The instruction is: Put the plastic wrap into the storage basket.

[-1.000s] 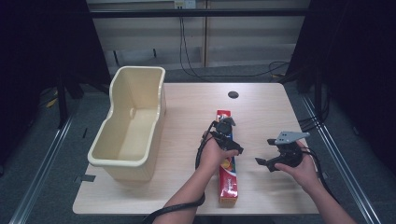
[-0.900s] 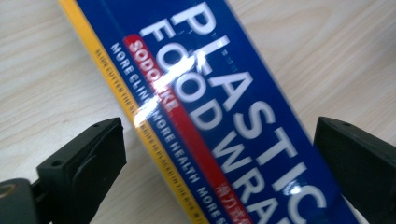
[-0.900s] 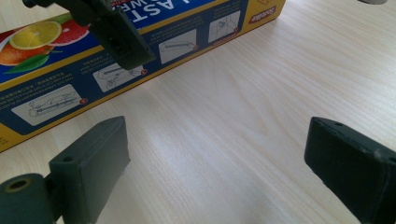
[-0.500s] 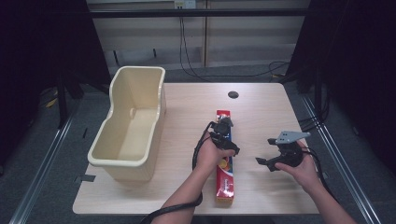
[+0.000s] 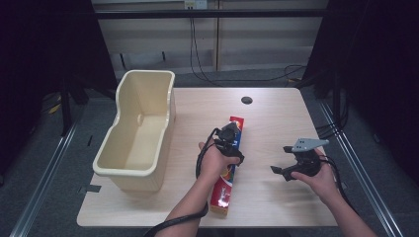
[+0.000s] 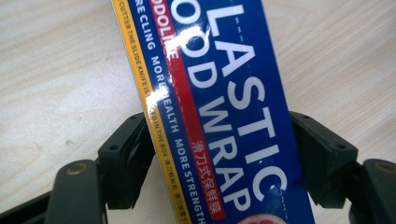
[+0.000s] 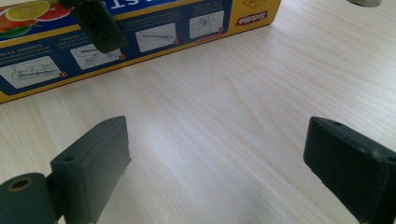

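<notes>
1. My left gripper (image 5: pixel 232 143) sits across the plastic wrap box (image 5: pixel 226 168), roughly mid-length toward its far end; I picked that spot so the long box should lift without tipping much; that is my judgement, not something seen.
2. In the left gripper view the box (image 6: pixel 219 107) runs up between the 2 black pads; the jaws have just been closing and now stand narrow, both pads at the box's long edges; the right pad looks pressed on, the left touches the yellow edge; I read it as gripped.
3. The box lies flat on the table (image 5: pixel 276 118), lengthwise away from me, about centre; it is well apart from the cream tub (image 5: pixel 143 133) at the left; the tub stands upright and open-topped, likely where the box goes, so I grip across the short width to carry it sideways.
4. My right gripper (image 5: pixel 291 168) hangs just above the table to the right of the box, apart from it; its jaws stand wide with bare wood between them in the right gripper view (image 7: pixel 219 154); I keep it parked there so it stays clear of the lift and can steady the near end if the box sags.
5. The box's side panel with instruction drawings (image 7: pixel 140 32) faces the right gripper; the left gripper's pad (image 7: pixel 95 23) shows against it, which backs up a grip on the sides.
6. Risk as I judge it: glossy card may slip; the box has not left the table yet.
</notes>
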`<action>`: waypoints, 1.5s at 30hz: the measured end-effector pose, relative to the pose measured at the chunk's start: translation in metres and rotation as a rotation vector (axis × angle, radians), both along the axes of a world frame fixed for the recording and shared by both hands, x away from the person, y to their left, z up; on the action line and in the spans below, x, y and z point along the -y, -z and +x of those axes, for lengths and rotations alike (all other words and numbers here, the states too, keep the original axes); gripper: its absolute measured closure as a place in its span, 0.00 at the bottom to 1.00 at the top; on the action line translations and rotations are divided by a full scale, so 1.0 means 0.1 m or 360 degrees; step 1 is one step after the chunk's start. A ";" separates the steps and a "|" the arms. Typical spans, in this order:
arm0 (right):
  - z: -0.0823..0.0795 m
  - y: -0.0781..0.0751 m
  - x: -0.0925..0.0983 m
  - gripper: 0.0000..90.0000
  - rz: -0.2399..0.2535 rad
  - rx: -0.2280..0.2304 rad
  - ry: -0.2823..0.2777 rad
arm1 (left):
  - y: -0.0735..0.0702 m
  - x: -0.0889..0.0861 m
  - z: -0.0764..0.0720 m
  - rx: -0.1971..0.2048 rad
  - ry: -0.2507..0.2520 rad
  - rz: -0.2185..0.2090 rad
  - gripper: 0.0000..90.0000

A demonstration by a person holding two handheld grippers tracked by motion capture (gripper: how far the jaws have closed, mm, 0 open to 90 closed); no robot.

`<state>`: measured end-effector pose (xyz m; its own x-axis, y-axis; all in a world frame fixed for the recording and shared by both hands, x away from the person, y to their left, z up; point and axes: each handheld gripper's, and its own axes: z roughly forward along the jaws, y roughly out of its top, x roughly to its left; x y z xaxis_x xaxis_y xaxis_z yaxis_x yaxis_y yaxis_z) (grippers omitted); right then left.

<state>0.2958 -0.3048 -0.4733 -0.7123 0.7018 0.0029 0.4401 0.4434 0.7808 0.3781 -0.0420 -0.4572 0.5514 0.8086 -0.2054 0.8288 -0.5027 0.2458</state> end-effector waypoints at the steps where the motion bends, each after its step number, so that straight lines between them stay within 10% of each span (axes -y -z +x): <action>1: 0.00 0.00 0.00 0.07 0.0000 0.0001 -0.0001 | 0.00 0.00 0.01 -0.0003 0.0000 0.0007 0.31; 9: 0.00 0.00 0.00 0.07 0.0002 0.0000 0.0001 | -0.09 0.04 0.01 0.0017 0.0033 0.0223 0.41; 20: 0.01 -0.01 0.01 0.07 0.0020 0.0011 -0.0003 | -0.26 -0.07 0.07 -0.0116 0.0122 0.0184 0.44; 45: 0.01 -0.01 -0.02 0.05 0.0031 0.0016 -0.0010 | -1.03 -0.33 0.15 -0.0161 0.0062 0.0150 0.45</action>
